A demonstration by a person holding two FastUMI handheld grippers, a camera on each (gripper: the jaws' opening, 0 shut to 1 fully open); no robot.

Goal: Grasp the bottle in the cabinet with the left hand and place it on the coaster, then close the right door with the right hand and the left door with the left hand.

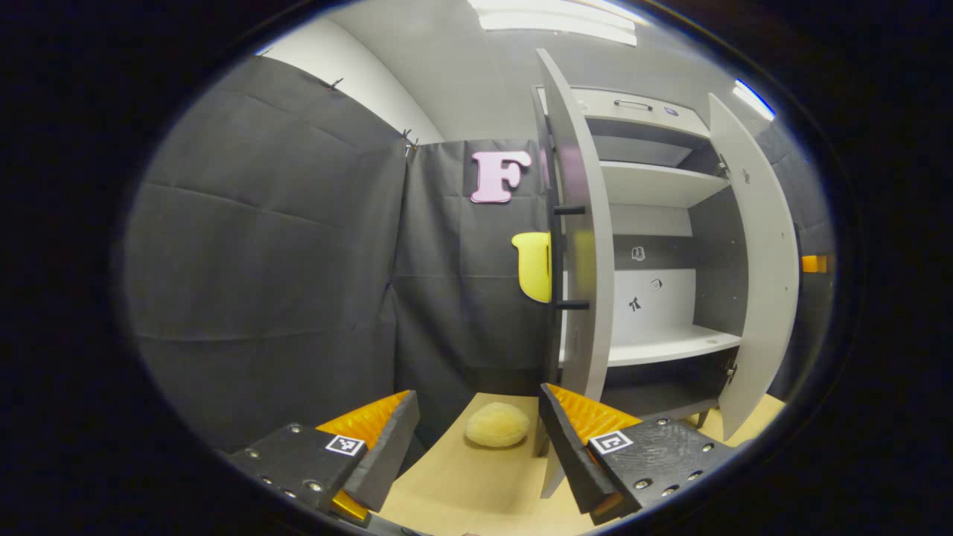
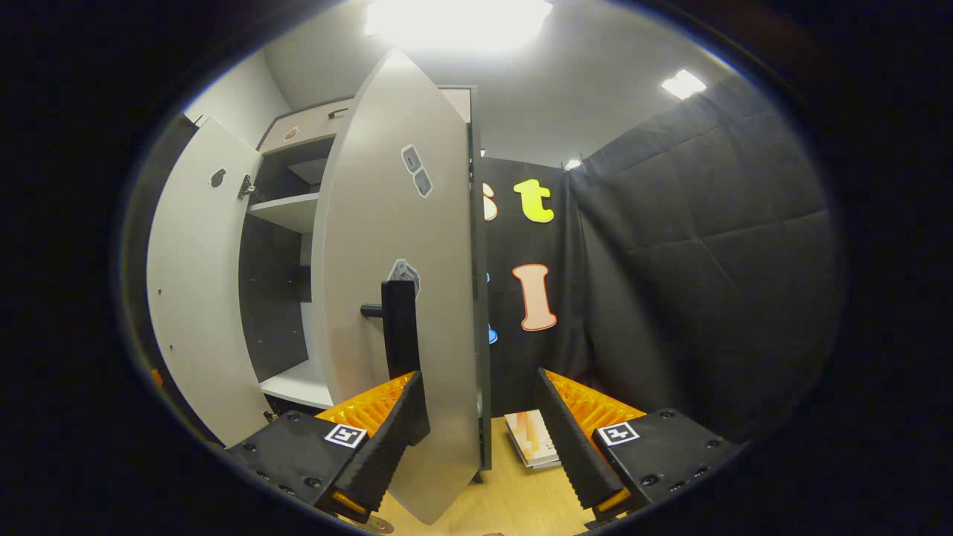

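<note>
The left tool [image 1: 476, 447] is spread apart over the pale wooden desk [image 1: 476, 491] near a round yellowish sponge [image 1: 497, 425]. The grey two-door cabinet [image 1: 655, 223] stands open (shelves bare). The right tool [image 2: 482, 439], fingers apart, straddles the right door [image 2: 402, 298] by its black handle [image 2: 400, 327].

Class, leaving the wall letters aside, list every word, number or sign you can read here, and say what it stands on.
No text can be read.
Stickers on the cabinet back: too small.
Stickers on the right door: blurred.
Booklet cover: too small.
</note>
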